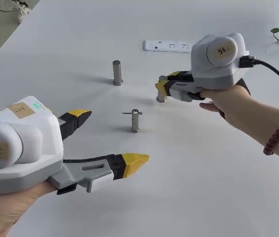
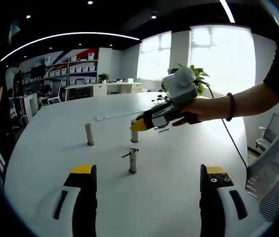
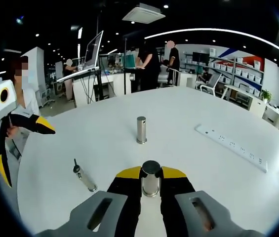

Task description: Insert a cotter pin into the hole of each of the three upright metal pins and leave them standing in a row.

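Head view: three pins are seen upright mid-surface on the white table (image 1: pixel 70 39).
Right gripper (image 1: pixel 161 88): clamped on the right pin (image 1: pixel 162 98), its shaft partly hidden by the jaws.
Left gripper (image 1: pixel 113 137): jaws apart, toward the near edge.
Middle pin (image 1: pixel 135 123): cotter pin (image 1: pixel 129 113) seated through it.
Far pin (image 1: pixel 117 72): standing clear; power strip (image 1: pixel 169 46) lies beyond.

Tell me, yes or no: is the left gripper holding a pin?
No, the left gripper is wide open, and the nearest pin stands free on the table ahead of its jaws.
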A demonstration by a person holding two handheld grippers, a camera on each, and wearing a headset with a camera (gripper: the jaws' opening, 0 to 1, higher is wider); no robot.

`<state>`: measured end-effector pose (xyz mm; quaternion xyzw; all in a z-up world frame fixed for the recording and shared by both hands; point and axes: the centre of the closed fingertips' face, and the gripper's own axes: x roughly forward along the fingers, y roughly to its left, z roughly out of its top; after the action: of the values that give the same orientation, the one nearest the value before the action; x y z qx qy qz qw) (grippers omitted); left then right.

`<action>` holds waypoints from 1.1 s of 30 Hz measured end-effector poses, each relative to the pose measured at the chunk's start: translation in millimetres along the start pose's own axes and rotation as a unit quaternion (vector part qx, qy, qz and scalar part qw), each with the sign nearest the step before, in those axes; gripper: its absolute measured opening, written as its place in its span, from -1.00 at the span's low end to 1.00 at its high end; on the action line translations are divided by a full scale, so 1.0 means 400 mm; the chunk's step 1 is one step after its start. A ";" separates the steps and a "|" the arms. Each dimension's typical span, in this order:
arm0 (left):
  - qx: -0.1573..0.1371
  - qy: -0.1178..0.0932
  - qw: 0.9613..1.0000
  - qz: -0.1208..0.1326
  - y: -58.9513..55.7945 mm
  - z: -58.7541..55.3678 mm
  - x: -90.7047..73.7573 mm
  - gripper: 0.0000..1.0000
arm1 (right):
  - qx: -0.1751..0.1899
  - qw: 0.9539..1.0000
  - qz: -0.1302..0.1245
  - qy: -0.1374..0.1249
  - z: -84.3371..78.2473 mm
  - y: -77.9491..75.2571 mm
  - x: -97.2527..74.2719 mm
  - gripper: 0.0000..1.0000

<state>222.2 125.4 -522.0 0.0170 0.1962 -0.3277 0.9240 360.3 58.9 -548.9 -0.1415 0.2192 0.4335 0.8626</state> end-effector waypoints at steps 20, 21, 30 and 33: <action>0.010 -0.004 1.000 -0.007 -0.033 0.017 -0.013 0.69 | 0.021 0.999 -0.047 0.004 -0.045 0.063 -0.102 -0.84; 0.010 -0.004 1.000 -0.007 -0.033 0.016 -0.014 0.68 | 0.022 0.998 -0.051 0.005 -0.052 0.071 -0.106 -0.84; 0.012 -0.004 1.000 -0.008 -0.040 0.017 -0.021 0.67 | 0.067 0.993 -0.099 0.007 -0.088 0.095 -0.134 -0.83; 0.013 -0.005 1.000 -0.008 -0.040 0.018 -0.023 0.67 | 0.067 0.991 -0.113 0.008 -0.096 0.102 -0.143 -0.83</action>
<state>208.4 117.0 -510.3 0.0253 0.1870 -0.3378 0.9221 287.4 27.0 -555.6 -0.1108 0.2374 0.3163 0.9118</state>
